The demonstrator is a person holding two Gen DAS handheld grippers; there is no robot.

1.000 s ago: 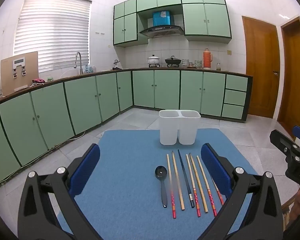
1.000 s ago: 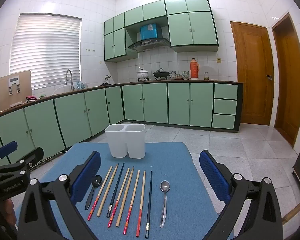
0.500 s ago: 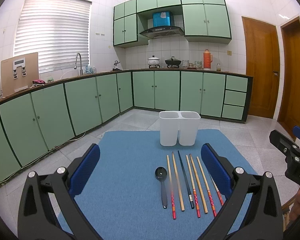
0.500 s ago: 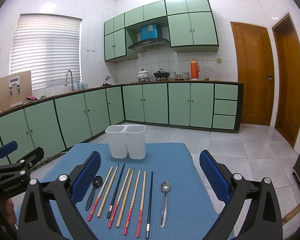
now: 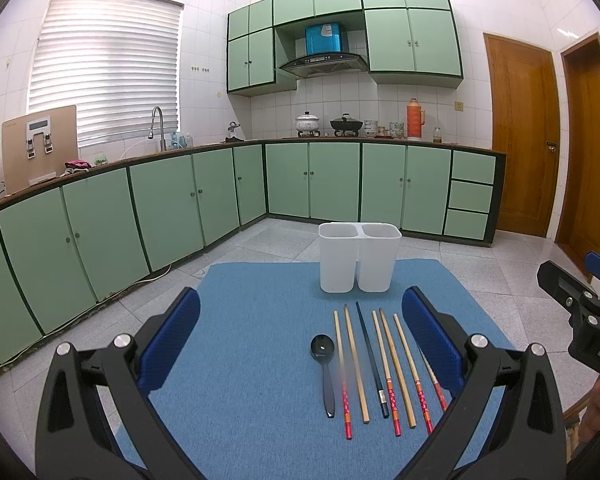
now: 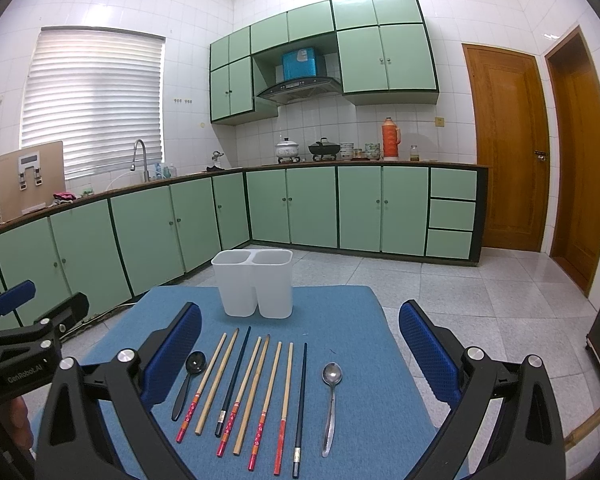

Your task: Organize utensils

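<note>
Utensils all lie in one row near front edge of blue mat (image 6: 340,320), none sorted yet; your whole job remains. One twin-cup holder (image 6: 253,284) at far edge, both cups empty. Eight chopsticks (image 6: 260,390), two spoons: black spoon (image 6: 190,376), steel spoon (image 6: 331,396). Your left gripper (image 5: 300,344) and right gripper (image 6: 300,344) gape wide, holding nothing.

Black spoon (image 5: 323,364) left of chopsticks (image 5: 380,372) before white holder (image 5: 359,257)
</note>
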